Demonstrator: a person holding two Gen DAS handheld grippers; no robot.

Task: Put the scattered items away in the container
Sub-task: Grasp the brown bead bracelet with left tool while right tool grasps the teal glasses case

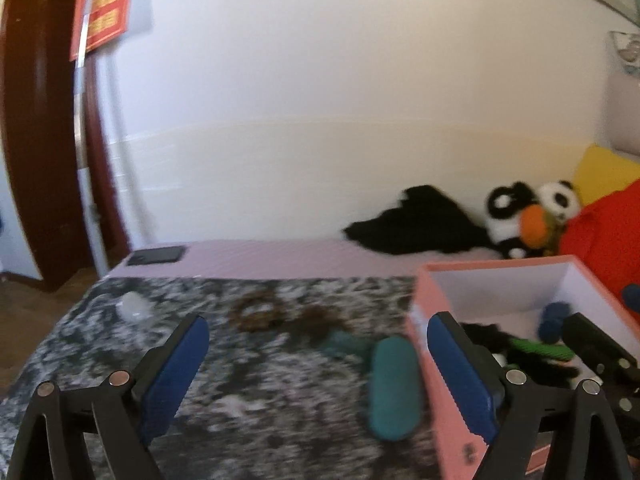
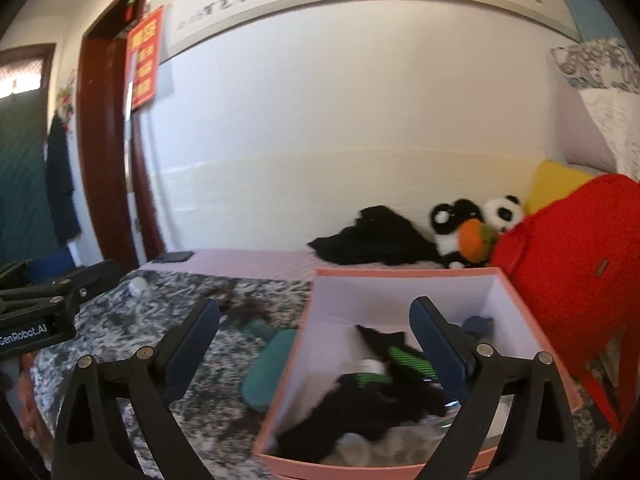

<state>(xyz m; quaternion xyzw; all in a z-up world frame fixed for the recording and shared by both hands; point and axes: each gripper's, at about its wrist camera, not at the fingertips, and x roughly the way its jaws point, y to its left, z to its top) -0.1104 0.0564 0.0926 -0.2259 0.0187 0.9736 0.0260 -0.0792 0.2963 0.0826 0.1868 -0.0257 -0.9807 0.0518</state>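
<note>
A grey-mottled blanket (image 1: pixel 224 392) covers the bed — pink box (image 2: pixel 280 384) at three o'clock, teal case (image 1: pixel 394 388) beside it, brown hair ties (image 1: pixel 256 312) toward twelve.

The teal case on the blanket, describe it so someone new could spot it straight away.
Find the pink box on the mottled grey blanket. Just outside its left wall lies the teal case, a smooth elongated oval. The brown hair ties beyond it are rings.

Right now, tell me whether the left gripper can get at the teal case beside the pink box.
Probably yes. The left gripper is open and empty, and the teal case lies between its fingers on the patterned cloth, uncovered. The pink box stands close alongside.
</note>
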